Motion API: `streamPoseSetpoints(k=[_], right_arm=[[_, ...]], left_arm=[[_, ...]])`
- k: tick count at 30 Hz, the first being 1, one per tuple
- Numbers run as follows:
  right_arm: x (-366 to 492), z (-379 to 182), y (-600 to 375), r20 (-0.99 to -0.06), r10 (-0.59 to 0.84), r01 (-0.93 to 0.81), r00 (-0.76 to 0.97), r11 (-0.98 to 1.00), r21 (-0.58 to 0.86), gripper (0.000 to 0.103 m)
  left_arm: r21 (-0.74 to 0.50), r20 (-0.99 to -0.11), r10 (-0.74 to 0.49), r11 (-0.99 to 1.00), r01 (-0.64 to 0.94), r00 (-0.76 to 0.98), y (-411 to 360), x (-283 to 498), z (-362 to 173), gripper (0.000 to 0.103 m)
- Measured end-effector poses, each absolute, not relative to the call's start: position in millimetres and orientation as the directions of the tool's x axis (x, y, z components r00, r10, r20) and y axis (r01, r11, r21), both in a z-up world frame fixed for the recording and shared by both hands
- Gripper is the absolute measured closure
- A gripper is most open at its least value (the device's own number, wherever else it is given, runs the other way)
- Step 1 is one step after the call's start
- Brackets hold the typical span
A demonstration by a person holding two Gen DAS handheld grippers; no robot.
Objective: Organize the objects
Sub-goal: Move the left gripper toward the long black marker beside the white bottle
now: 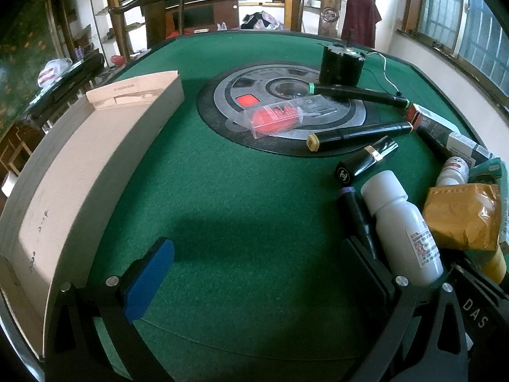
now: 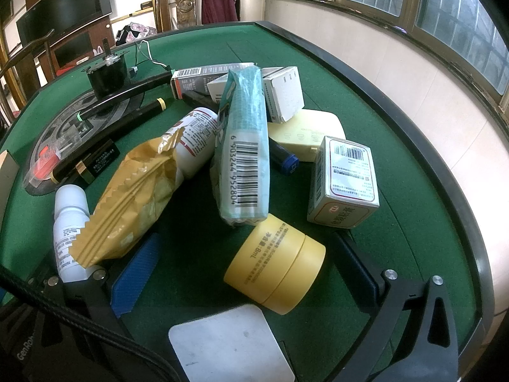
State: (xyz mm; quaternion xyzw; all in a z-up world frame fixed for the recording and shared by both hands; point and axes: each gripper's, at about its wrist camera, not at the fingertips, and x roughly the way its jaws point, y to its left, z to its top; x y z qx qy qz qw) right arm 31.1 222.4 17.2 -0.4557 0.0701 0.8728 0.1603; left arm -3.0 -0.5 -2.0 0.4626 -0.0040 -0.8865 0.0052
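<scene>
A cardboard box point(image 1: 82, 172) lies open along the left of the green table point(image 1: 222, 210). A heap of small items lies to the right: a white bottle point(image 1: 402, 229), a gold pouch point(image 1: 461, 216), a black lipstick point(image 1: 366, 159), black markers point(image 1: 359, 133) and a clear case with a red part point(image 1: 280, 116). My left gripper point(image 1: 254, 273) is open and empty over bare felt. My right gripper point(image 2: 248, 270) is open, its fingers on either side of a yellow jar point(image 2: 276, 264) lying on its side. A teal packet point(image 2: 243, 146), the gold pouch point(image 2: 136, 197) and a white carton point(image 2: 345, 181) lie just beyond.
A black motor with wires point(image 1: 340, 63) stands on the round centre panel point(image 1: 286, 95). A white card point(image 2: 229, 347) lies near the right gripper's base. Other cartons point(image 2: 284, 94) and a pale yellow case point(image 2: 310, 133) lie further back. Chairs point(image 1: 152, 16) stand behind the table, a wall with windows point(image 2: 413, 63) to the right.
</scene>
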Motion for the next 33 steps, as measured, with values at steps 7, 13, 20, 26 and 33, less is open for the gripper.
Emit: streamPoseSetpoints(k=[7, 13, 20, 26, 33], right_arm=[[31, 16, 224, -0.822, 0.205, -0.327, -0.532, -0.945, -0.025, 0.000], [33, 17, 224, -0.828, 0.189, -0.304, -0.527, -0.952, -0.023, 0.000], [34, 17, 221, -0.834, 0.183, -0.292, -0.520, -0.956, -0.028, 0.000], [36, 17, 221, -0.846, 0.142, -0.233, -0.514, -0.972, -0.022, 0.000], [70, 37, 234, -0.808, 0.078, -0.202, -0.584, -0.978, 0.051, 0.000]], left_arm=[[0.012, -0.822, -0.013, -1.000, 0.005, -0.570, -1, 0, 0, 0.001], [0.008, -0.832, 0.009, -1.000, -0.028, -0.555, -1, -1, 0, 0.001], [0.012, -0.830, 0.005, -1.000, -0.027, -0.557, 0, 0, 0, 0.001], [-0.076, -0.828, 0.114, -0.993, -0.091, -0.549, -10, 10, 10, 0.002], [-0.127, -0.695, 0.218, -0.975, -0.182, -0.685, -37, 45, 63, 0.002]])
